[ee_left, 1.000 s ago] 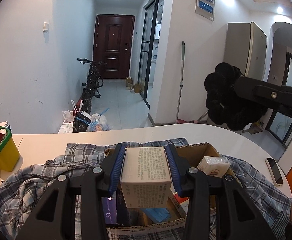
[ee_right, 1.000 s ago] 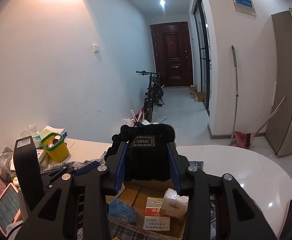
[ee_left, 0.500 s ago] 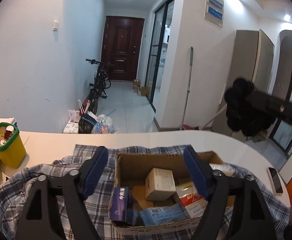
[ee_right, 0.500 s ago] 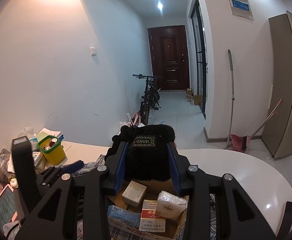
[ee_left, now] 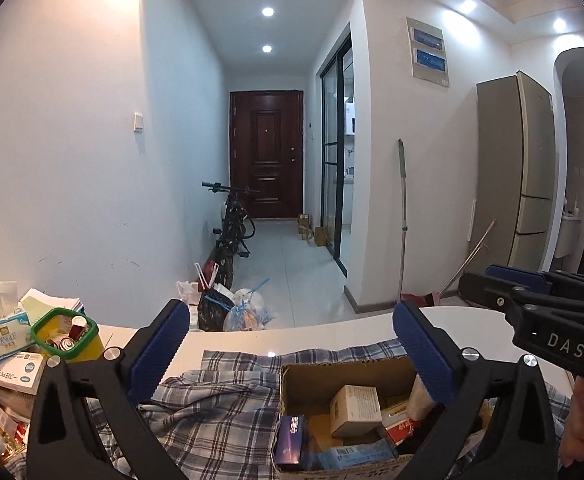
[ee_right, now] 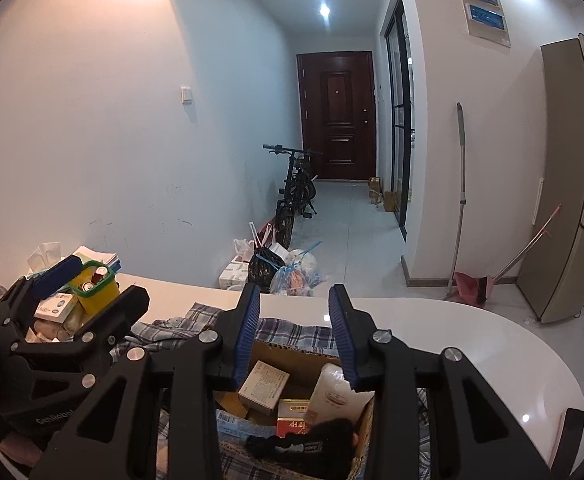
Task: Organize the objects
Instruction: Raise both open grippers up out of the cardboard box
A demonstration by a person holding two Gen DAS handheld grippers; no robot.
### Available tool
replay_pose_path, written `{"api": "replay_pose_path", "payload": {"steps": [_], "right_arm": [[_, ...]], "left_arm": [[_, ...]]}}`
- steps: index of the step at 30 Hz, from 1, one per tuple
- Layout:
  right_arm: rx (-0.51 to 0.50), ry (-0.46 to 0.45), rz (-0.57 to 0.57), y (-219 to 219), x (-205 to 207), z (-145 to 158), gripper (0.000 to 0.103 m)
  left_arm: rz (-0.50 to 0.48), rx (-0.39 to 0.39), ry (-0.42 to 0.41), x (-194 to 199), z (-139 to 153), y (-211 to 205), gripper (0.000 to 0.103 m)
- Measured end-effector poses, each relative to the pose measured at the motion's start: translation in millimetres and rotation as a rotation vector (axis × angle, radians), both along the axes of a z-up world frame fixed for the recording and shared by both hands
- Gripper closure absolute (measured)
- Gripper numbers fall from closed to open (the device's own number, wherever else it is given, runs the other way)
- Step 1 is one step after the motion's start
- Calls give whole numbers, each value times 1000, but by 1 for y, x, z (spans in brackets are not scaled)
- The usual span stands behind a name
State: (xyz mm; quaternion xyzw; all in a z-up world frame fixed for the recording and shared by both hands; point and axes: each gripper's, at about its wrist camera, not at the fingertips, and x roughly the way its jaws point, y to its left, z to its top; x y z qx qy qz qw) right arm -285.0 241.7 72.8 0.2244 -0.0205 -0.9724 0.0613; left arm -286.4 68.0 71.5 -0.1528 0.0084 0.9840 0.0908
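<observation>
Looking along the left claw, we see its 2 blue-padded jaws standing wide apart. They have just been opening, and nothing lies between them. Below the jaws, at 6 o'clock in the left wrist view, an open cardboard box sits on a plaid shirt spread over the white table.

Box contents:
- 1 beige carton, tilted, near the centre.
- 1 dark blue carton, at 8 o'clock from the beige carton.
- 1 red pack and 1 white tissue pack, at the 3 o'clock side.
- 1 black fuzzy item, lying against the near wall.

The right claw hovers over the box with its jaws narrowly apart. We see no object between its pads; the black fuzzy item lies below them.

A yellow bin with a green rim stands on the table at 9 o'clock, well apart from the box.
</observation>
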Motion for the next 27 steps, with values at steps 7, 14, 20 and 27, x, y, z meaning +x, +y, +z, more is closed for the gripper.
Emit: {"api": "replay_pose_path", "payload": {"steps": [7, 14, 20, 27], "right_arm": [[-17, 12, -8, 8, 3, 5, 68], [-7, 118, -38, 12, 27, 28, 53], [-11, 213, -44, 12, 55, 50, 37], [-73, 336, -100, 14, 93, 75, 0]], "left_arm": [[12, 34, 47, 13, 9, -7, 0], [34, 24, 140, 45, 39, -10, 0], [43, 87, 202, 78, 66, -25, 0], [146, 177, 435, 137, 92, -49, 0]]}}
